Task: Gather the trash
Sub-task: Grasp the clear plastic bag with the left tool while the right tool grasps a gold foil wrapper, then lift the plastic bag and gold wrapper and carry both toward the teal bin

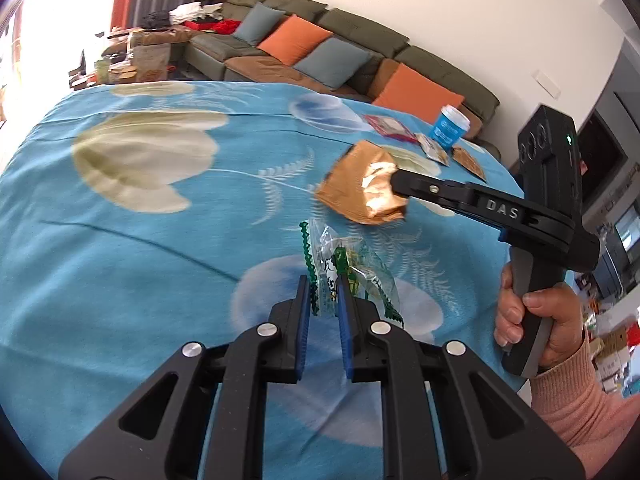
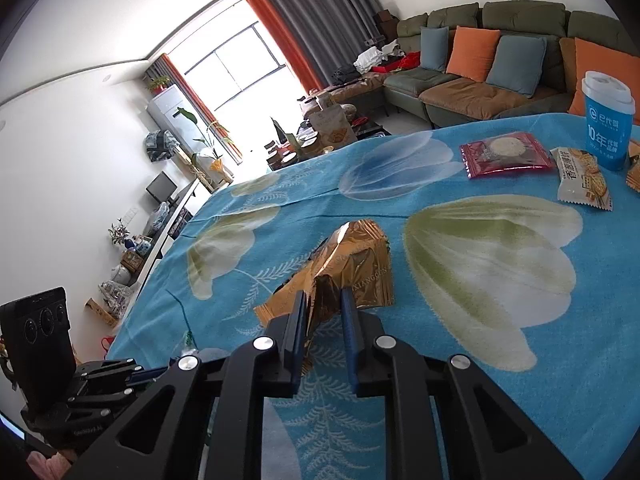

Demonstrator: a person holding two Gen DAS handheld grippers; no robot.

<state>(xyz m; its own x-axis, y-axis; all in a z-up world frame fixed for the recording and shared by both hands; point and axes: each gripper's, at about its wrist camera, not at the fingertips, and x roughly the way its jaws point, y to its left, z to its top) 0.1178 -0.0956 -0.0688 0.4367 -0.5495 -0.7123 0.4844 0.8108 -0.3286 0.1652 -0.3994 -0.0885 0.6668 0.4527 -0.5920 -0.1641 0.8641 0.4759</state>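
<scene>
The left tongs [image 1: 324, 292] grasp a clear green-edged wrapper [image 1: 352, 276]; at two o'clock, the right tongs [image 2: 324, 312] clench a gold wrapper [image 2: 352, 264] above the surface [image 2: 480, 360].

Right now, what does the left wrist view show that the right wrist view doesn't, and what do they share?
Only the left wrist view shows the clear green-edged wrapper pinched in the left hand-held gripper, and the person's right hand on the other handle.

Only the right wrist view shows the window, the white floor air conditioner, and the right hand-held gripper seen along its own fingers.

Both show the gold wrapper held by the right hand-held gripper, the blue paper cup, the red snack packet, the floral tablecloth and the sofa.
</scene>
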